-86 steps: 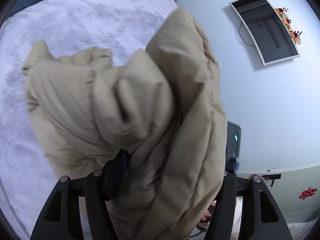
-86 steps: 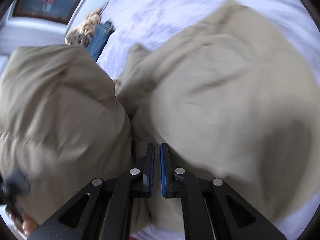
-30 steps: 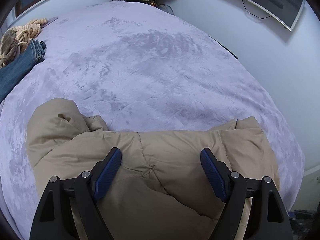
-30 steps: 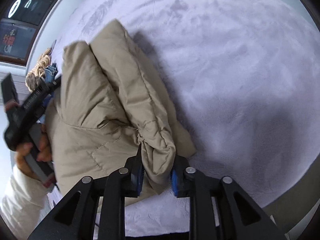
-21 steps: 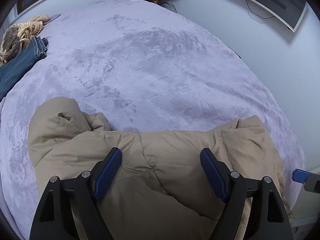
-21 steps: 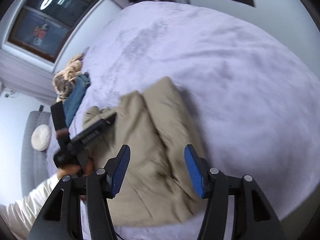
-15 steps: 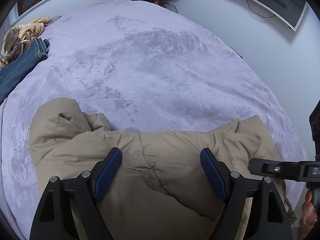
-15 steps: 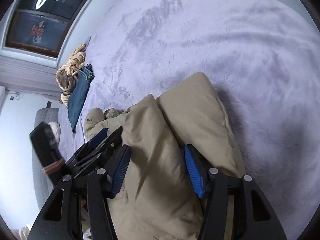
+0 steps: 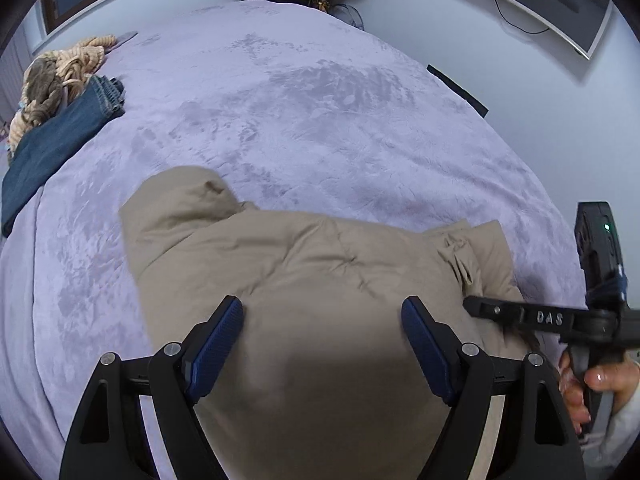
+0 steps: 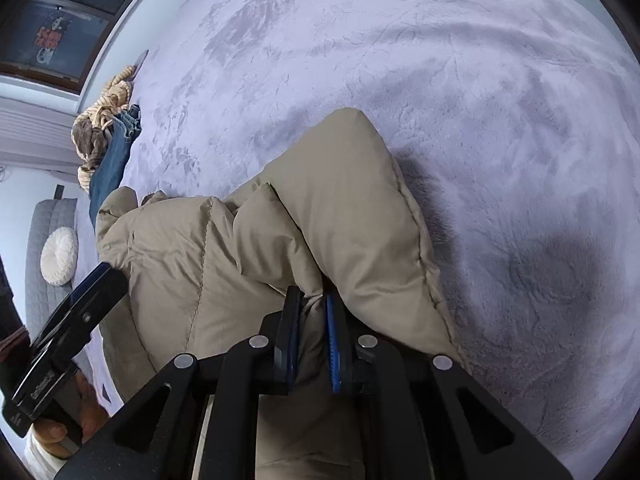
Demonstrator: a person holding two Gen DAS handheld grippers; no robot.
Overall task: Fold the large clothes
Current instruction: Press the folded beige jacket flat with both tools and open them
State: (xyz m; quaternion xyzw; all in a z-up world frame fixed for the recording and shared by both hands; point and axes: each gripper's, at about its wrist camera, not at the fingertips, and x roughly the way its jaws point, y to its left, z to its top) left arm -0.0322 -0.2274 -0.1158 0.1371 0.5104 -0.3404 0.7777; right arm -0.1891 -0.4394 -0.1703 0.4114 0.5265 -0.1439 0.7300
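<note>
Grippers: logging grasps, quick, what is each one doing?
Left gripper: open above the beige jacket.
Right gripper: closing on a jacket fold.

Left gripper (image 9: 322, 330): angled steeply downward, blue-padded fingers (image 9: 216, 340) spread wide, nothing pinched between them. Right gripper (image 10: 312, 338): angled steeply downward, fingers closing to a narrow gap with a fold of fabric caught between. Each gripper is carried by a hand (image 9: 592, 384) on its handle, pale sleeve at the wrist.

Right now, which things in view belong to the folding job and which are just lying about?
In the job:
beige padded jacket
right gripper, closing on a jacket fold
left gripper, open

Lying about:
jeans
tan knit garment
round cushion
</note>
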